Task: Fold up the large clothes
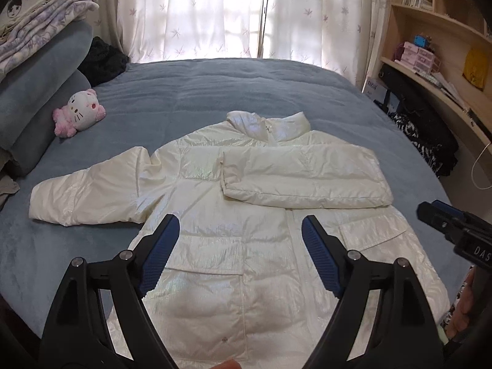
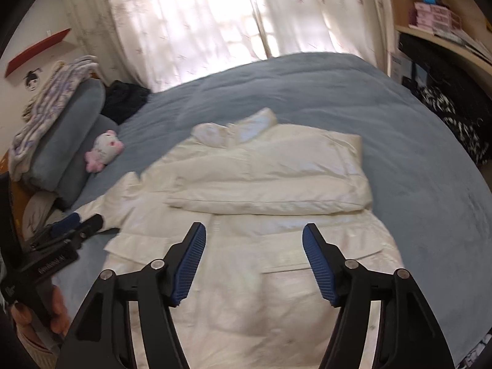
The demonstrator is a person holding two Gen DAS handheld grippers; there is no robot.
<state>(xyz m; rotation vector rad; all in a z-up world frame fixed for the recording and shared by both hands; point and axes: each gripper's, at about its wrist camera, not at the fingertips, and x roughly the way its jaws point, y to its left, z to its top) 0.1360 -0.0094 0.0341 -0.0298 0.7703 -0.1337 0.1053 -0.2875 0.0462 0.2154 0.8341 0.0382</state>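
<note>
Blue-padded black left gripper (image 1: 240, 230) and right gripper (image 2: 254, 240): both released, nothing between the jaws, above the near hem. Glossy white padded jacket (image 1: 233, 221): flat on blue-grey bedspread (image 1: 215, 92), right sleeve folded across chest. Pink-white plush cat (image 1: 80, 113) far left; curtains (image 1: 196, 12) behind; wooden shelves (image 1: 436, 30) right.

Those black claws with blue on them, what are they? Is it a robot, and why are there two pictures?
No robot. A person holds a gripping tool in each hand, and each tool has a camera looking along its jaws. One picture is from the left gripper, the other from the right gripper, which looks blurry. Both stand open and hold nothing. Each picture also shows the other tool at its edge. On the blue bed lies a white puffer jacket, one sleeve already folded across its chest, the other sleeve stretched out. A pink and white plush toy sits beside the pillows.
</note>
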